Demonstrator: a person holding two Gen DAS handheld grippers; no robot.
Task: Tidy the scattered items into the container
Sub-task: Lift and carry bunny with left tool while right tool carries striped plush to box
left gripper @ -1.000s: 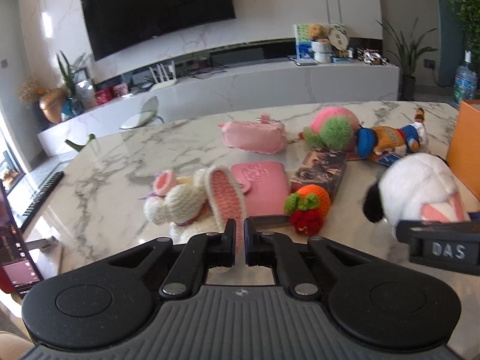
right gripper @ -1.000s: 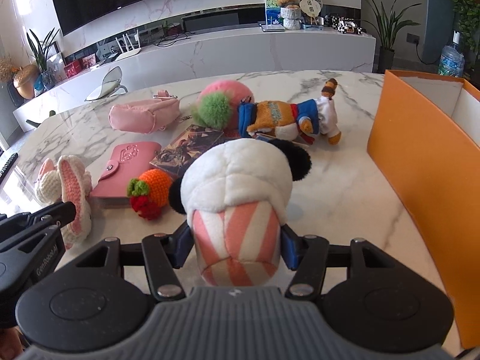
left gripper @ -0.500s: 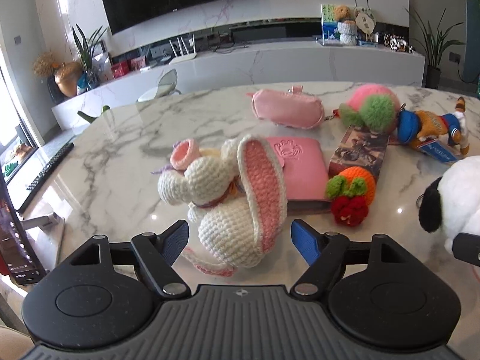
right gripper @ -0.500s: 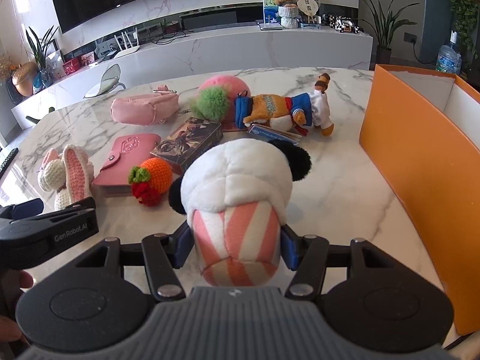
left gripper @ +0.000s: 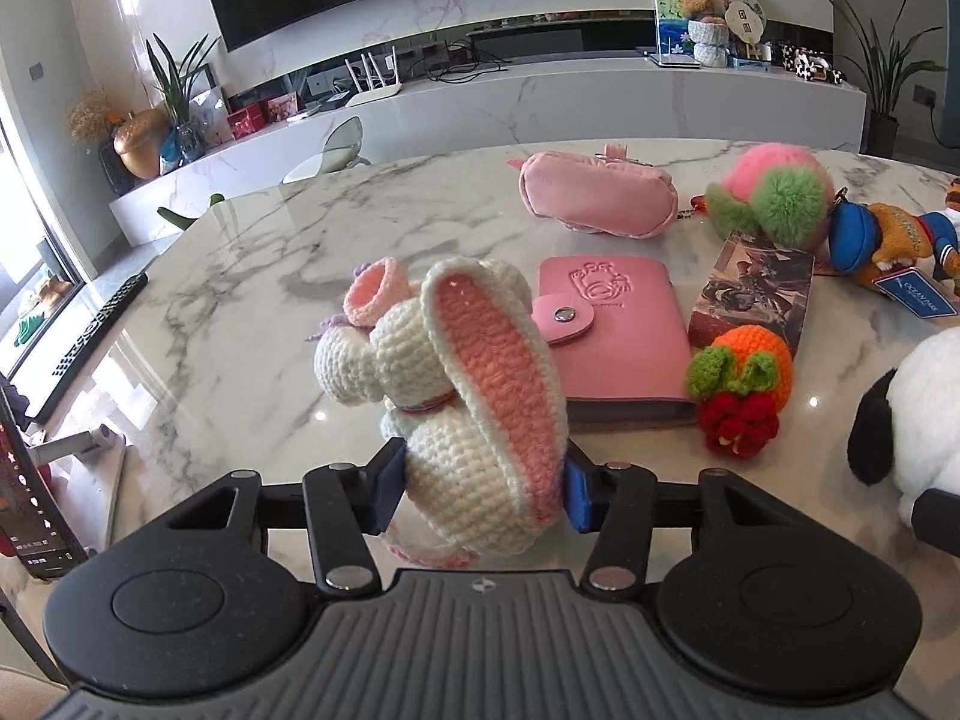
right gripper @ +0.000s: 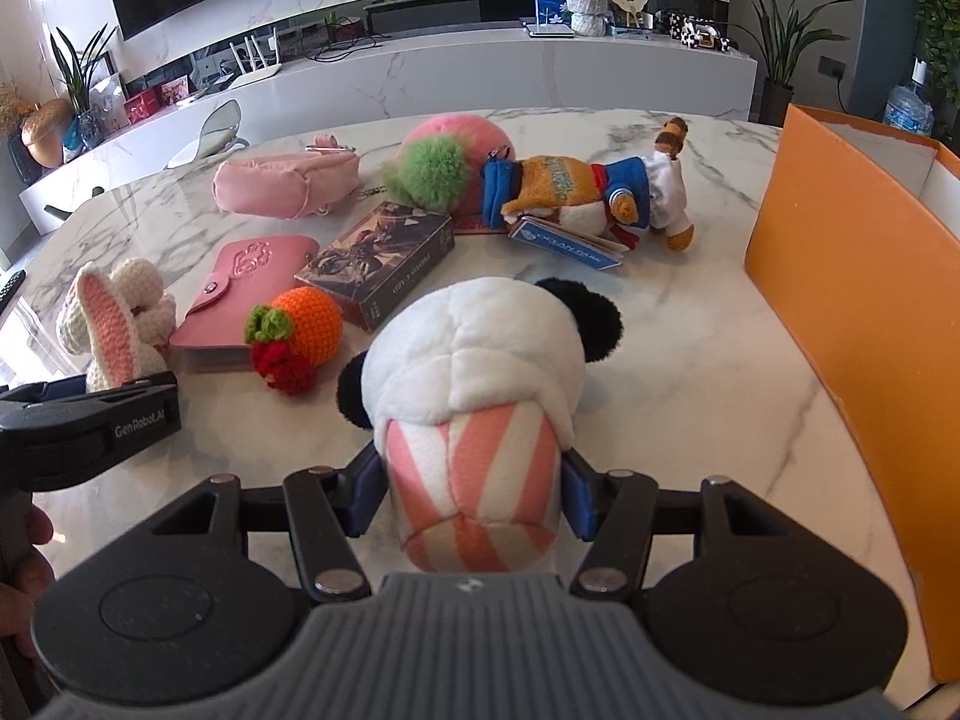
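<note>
My left gripper is shut on a cream and pink crochet bunny, its blue pads pressing the bunny's body at the table's left front. My right gripper is shut on a white panda plush with a pink striped body. The orange container stands open at the right. On the marble table lie a crochet orange with a strawberry, a pink wallet, a card box, a pink pouch, a pink-green pompom and a bear doll.
The left gripper's body shows at the left edge of the right wrist view, close to the bunny. A white marble sideboard runs behind the table. A monitor edge stands at the far left.
My left gripper opened, moved forward around the bunny and closed on it. My right gripper kept its hold on the panda, which shifted slightly away from the orange container.
</note>
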